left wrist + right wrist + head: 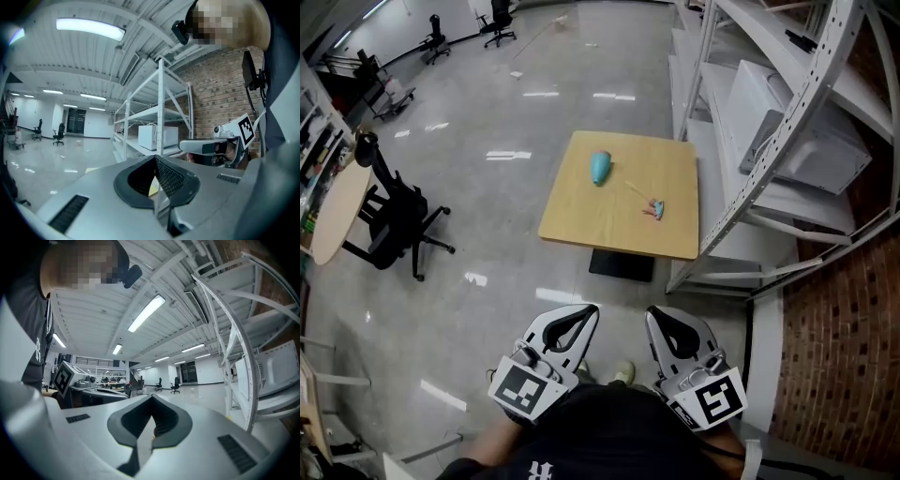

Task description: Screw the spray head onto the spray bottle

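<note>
Wooden and square, the table (pixel 581 225) stands out ahead on the grey floor. The teal spray bottle (pixel 600 168) lies on its side near the table's far edge, and the spray head (pixel 654 208) lies apart from it, toward the right edge. Both are well away from the left gripper (pixel 589 311) and right gripper (pixel 652 313). The grippers are held low by the person's body, each with its jaws together on nothing.

Right hand-held gripper (pixel 152 399), jaws pressed together; metal shelving (pixel 243 357) at right, ceiling lights (pixel 145 312) overhead
</note>
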Motion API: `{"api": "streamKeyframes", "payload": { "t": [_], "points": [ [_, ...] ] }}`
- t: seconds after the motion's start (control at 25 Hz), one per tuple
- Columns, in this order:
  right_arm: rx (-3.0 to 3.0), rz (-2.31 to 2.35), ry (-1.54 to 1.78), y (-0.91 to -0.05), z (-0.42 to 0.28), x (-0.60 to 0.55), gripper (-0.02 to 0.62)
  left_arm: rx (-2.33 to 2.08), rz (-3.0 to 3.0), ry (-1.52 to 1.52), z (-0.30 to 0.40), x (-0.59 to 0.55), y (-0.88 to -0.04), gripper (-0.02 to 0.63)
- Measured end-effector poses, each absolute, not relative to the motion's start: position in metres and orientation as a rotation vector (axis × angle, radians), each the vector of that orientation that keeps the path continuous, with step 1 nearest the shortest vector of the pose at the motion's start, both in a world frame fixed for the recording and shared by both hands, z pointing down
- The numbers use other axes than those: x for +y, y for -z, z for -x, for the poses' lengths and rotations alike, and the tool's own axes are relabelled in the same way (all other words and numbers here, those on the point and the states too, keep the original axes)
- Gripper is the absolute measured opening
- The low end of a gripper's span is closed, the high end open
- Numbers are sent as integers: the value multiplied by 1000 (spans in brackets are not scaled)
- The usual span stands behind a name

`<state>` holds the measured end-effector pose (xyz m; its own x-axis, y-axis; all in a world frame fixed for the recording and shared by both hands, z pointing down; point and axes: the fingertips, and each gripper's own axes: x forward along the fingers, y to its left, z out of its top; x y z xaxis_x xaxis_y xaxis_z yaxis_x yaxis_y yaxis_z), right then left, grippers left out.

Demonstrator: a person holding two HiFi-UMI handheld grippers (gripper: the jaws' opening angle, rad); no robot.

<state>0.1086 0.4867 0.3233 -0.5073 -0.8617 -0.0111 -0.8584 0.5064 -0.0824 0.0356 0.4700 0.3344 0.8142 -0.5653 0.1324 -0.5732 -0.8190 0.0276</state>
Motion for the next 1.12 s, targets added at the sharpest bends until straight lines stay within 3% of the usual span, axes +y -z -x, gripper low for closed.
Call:
{"api": "streamKeyframes", "payload": {
  "t": [0.56, 1.12],
  "points": [
    [2695, 1533, 199, -346, -138, 393, 1, -900, -2888, -203, -65, 374, -354, 3],
    [2546, 1790, 324, -368, -133, 125, 1, -580, -2948, -242, -71, 90, -376, 3]
  ]
}}
